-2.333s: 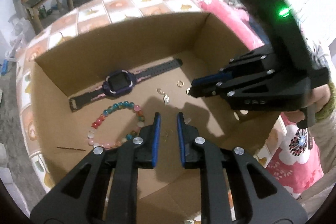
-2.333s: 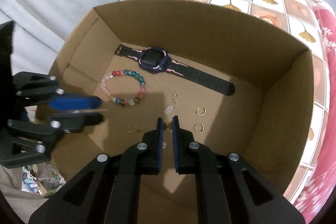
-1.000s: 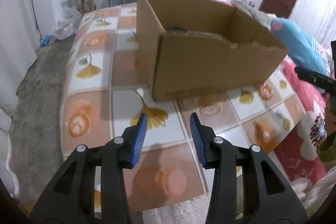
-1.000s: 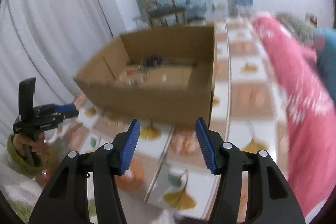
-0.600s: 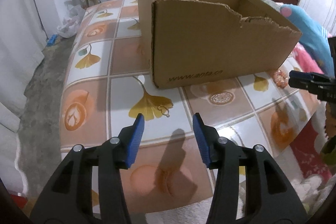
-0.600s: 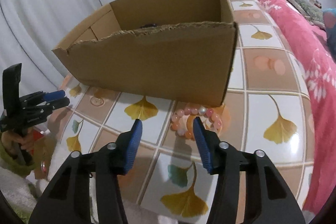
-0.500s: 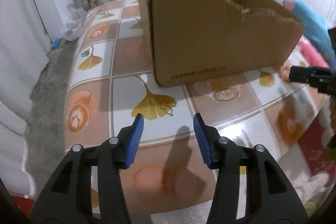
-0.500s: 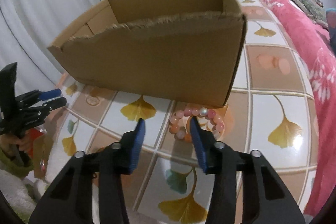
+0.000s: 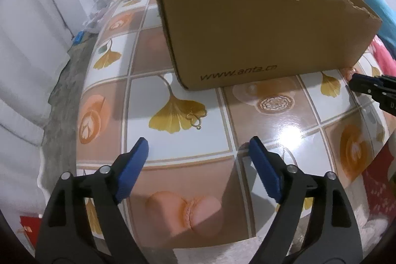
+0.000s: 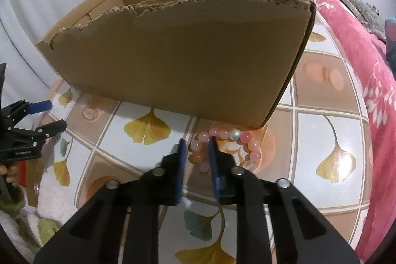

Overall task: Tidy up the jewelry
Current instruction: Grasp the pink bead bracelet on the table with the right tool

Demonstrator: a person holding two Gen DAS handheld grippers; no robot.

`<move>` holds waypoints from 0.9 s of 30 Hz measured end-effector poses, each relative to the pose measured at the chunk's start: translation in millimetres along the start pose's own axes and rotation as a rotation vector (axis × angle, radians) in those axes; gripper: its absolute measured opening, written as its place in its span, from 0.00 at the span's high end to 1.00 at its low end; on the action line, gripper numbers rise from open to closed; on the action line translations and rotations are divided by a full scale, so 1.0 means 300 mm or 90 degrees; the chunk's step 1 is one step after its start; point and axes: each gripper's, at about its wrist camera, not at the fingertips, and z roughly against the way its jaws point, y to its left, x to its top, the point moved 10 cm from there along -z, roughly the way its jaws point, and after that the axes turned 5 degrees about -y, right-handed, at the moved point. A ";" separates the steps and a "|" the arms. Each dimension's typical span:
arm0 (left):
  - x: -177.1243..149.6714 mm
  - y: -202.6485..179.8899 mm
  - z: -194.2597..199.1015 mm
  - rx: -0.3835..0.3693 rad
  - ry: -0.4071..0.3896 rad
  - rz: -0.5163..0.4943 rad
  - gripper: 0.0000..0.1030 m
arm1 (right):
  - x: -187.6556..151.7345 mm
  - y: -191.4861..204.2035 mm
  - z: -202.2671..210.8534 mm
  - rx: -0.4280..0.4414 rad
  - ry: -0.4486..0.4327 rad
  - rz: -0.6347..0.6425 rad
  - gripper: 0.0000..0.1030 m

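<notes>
A pink bead bracelet (image 10: pixel 245 143) lies on the tiled table by the near right corner of the cardboard box (image 10: pixel 178 58). My right gripper (image 10: pixel 197 145) is low over the bracelet's left side, its jaws closing around several beads, a gap still between them. A small gold earring (image 9: pixel 195 116) lies on a yellow leaf tile in front of the box (image 9: pixel 247 24). My left gripper (image 9: pixel 198 157) is wide open and empty, a little short of the earring. The box's inside is hidden.
The table (image 9: pixel 284 120) has glossy leaf-pattern tiles and its edge curves close below both grippers. A pink blanket (image 10: pixel 358 46) lies to the right. The right gripper's tip shows at the left view's right edge (image 9: pixel 366 84); the left gripper shows in the right view (image 10: pixel 32 120).
Both grippers left the box's inside and came down outside it. The left gripper opened wide near the earring. The right gripper dropped onto the bracelet and narrowed its jaws.
</notes>
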 end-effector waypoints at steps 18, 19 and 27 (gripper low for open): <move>0.000 0.016 -0.005 0.022 0.005 0.012 0.18 | -0.028 0.020 0.009 0.033 0.012 -0.027 0.90; -0.001 0.016 -0.005 0.022 0.006 0.011 0.18 | -0.027 0.024 0.007 0.034 0.012 -0.027 0.90; -0.002 0.024 -0.013 0.018 0.007 0.020 0.17 | -0.035 0.049 0.003 0.052 0.018 -0.029 0.90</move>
